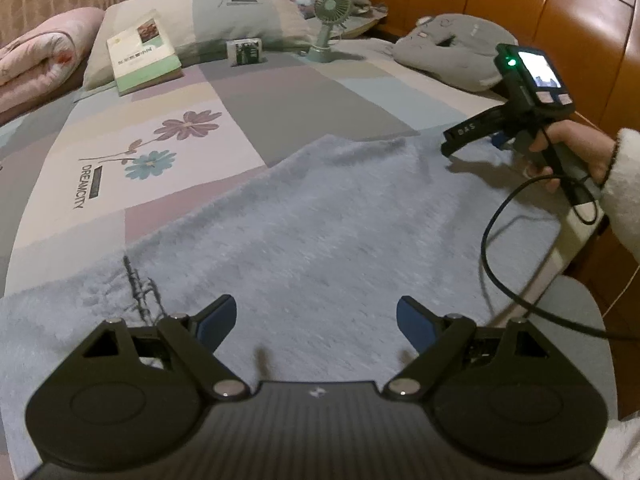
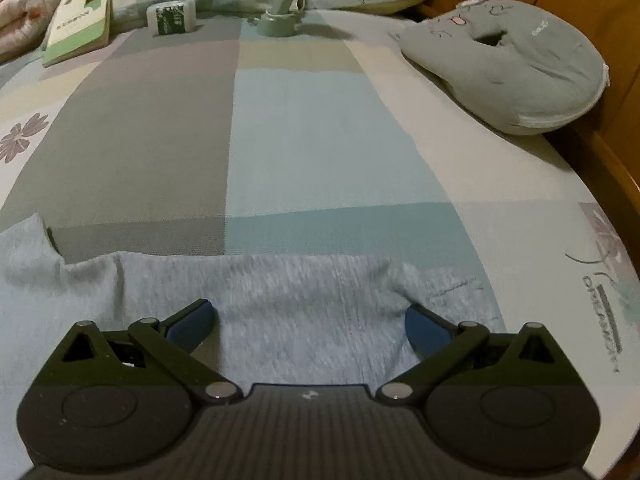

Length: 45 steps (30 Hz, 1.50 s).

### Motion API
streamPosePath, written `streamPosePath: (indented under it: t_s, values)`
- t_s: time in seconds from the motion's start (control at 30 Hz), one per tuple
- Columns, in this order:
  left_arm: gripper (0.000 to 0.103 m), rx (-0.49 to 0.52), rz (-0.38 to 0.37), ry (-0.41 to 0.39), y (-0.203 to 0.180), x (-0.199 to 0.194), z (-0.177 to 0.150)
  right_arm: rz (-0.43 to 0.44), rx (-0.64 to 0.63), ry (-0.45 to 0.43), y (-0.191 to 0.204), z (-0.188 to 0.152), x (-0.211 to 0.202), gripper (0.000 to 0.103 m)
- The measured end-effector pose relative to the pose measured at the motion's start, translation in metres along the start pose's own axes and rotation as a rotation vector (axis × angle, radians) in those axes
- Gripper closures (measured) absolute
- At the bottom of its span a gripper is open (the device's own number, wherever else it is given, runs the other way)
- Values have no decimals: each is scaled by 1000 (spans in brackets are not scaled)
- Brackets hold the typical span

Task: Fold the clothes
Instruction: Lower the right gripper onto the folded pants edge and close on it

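Patchwork bedsheet point(image 2: 304, 140) lies bare past the fluffy pale-blue garment point(image 1: 320, 220); green book point(image 1: 140, 56), mint desk fan point(image 1: 332, 20), grey plush cushion point(image 2: 512, 64) crowd the far end.

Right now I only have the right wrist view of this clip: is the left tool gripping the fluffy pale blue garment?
Observer: No. The left tool is open over the fluffy pale blue garment, with nothing between its fingers.
Operator: Who holds the right tool?
Observer: A hand in a white fuzzy sleeve holds the right tool near the garment's far right corner.
Operator: Is its unit powered?
Observer: A green light glows beside its lit screen.
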<state>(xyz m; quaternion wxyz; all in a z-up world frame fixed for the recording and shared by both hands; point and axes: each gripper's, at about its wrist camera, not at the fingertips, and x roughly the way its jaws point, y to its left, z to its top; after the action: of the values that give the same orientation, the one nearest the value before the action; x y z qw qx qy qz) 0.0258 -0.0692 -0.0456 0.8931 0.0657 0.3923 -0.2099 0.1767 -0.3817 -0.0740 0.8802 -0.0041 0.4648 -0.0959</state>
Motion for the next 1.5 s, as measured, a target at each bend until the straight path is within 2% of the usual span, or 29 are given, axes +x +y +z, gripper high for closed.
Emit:
streamPosePath:
  t_s: [0.07,0.17,0.2,0.3,0.33,0.5,0.6,0.77,0.9,1.0,1.23,1.33,1.5]
  values:
    - [16,-6,-6,-8,5,0,1,55,11,-15,9,3,-14,0]
    - [16,-2,0,-16,9,2,2,152,20,15,32,7,-16,0]
    - [16,0,1,-19,10,2,3,159,18,27,40,8,-13,0]
    - [16,-6,-4,-21,15,1,2,82,-1,67,63,13,18,0]
    - [16,-11,1,-21,17,0,2,77,9,55,64,14,23,0]
    - [16,-20,10,-38,22,-5,3,128,87,36,50,23,15,0]
    - [15,-10,6,-38,19,-7,2,143,82,8,42,13,-9,0]
    - [15,22,4,-41,9,-11,1,173,18,-3,32,-31,-44,0]
    - [15,39,-2,-42,3,-15,0,172,-25,50,28,-71,-38,0]
    - [15,51,3,-41,-2,-20,-2,165,-55,23,28,-83,-47,0]
    - [15,92,17,-41,-14,-27,-5,317,96,-93,-9,-100,-99,0]
    - [15,112,43,-37,-19,-29,-6,337,72,-119,2,-108,-114,0]
    - [15,106,88,-32,-18,-35,-8,339,-105,-83,68,-124,-111,0]
